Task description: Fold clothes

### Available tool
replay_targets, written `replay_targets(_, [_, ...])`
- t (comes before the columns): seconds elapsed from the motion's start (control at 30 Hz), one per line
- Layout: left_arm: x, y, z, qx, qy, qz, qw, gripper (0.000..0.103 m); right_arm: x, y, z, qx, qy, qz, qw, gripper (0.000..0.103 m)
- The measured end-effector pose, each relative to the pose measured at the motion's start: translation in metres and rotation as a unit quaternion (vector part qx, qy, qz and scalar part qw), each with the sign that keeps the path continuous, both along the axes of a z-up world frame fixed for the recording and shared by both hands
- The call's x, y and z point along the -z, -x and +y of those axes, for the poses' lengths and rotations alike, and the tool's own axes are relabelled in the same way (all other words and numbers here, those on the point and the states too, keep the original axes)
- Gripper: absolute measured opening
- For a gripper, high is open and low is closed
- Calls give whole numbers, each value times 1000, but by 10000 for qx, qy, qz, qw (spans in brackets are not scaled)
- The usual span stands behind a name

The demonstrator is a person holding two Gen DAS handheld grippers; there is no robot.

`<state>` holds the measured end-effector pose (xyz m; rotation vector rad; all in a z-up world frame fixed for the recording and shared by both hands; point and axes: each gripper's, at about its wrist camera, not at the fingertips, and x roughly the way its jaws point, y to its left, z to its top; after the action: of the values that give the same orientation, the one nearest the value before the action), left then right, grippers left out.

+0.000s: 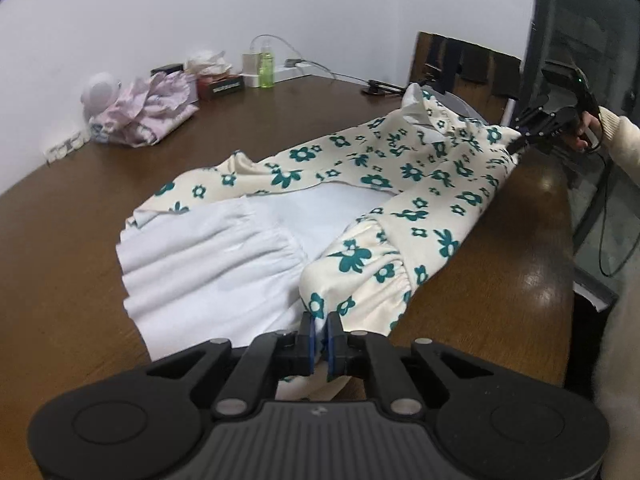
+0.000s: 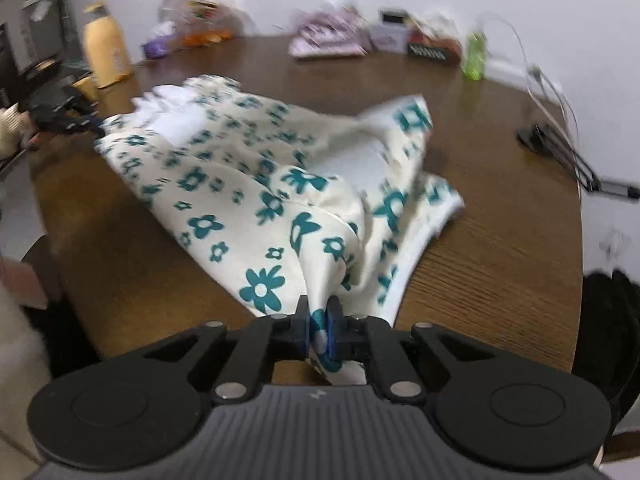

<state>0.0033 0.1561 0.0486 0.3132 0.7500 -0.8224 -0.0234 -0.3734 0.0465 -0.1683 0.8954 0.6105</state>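
A cream dress with teal flowers [image 1: 400,176] and a white lining [image 1: 224,256] lies across the brown table [image 1: 100,220]. My left gripper [image 1: 319,336] is shut on the dress hem near me. My right gripper [image 2: 319,322] is shut on the other end of the dress [image 2: 248,200], near the shoulder. The right gripper also shows in the left wrist view [image 1: 520,142] at the far right table edge, pinching the fabric. The left gripper shows in the right wrist view [image 2: 96,124] at the far left, on the hem. The right wrist view is motion-blurred.
A folded pink garment [image 1: 148,116] lies at the back left by the wall. Boxes, a green bottle [image 1: 266,66] and cables stand along the back. A chair back [image 1: 464,64] is behind the table. An orange bottle [image 2: 106,46] stands on the far-left side of the right wrist view.
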Motion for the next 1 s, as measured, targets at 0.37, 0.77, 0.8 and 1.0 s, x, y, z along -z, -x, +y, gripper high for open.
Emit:
replay_targets(0.37, [-31, 22, -16, -964, 801, -617, 9902, 40, -28, 36, 41, 807, -337, -1572, 9837, 22])
replay_targets(0.77, [26, 11, -56, -705, 388, -656, 9946, 38, 34, 28, 77, 1192, 279, -1388, 9827, 19])
replay_targets(0.8, [25, 11, -57, -707, 357, -662, 9947, 36, 32, 27, 77, 1193, 312, -1324, 9835, 19])
replay_targets(1.0, [18, 34, -49, -527, 241, -360, 9977, 32, 22, 28, 66, 909, 84, -793, 9927, 21])
